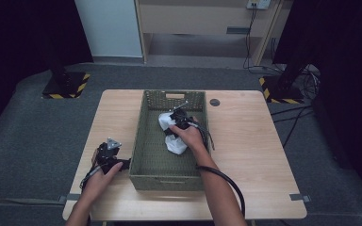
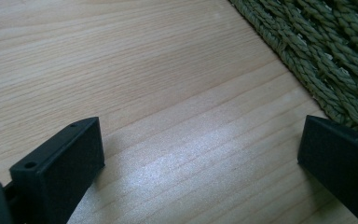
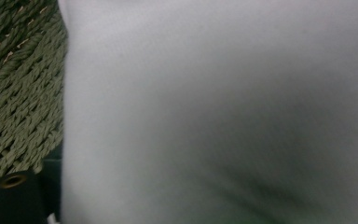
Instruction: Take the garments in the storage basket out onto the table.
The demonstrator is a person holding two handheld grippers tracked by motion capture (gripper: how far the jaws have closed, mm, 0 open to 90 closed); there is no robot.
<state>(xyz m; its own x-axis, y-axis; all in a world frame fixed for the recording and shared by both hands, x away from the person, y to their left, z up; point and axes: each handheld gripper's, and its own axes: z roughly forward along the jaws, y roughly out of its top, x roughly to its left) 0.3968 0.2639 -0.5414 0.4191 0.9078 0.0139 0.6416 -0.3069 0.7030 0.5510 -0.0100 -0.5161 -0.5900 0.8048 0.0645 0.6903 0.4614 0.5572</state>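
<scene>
A pale wooden worktop (image 1: 245, 141) carries a green woven basket (image 1: 146, 155) at its centre, and inside the basket, toward its right wall, lies a crumpled white cloth (image 1: 175, 143). The right tongs (image 1: 178, 118) reach down into the basket and sit against the cloth, whose white fabric presses right up to their camera; whether their jaws are actually pinching it cannot be told. The left tongs (image 2: 200, 154) rest on the worktop just left of the basket's near-left corner, jaws spread wide with only bare wood between them.
</scene>
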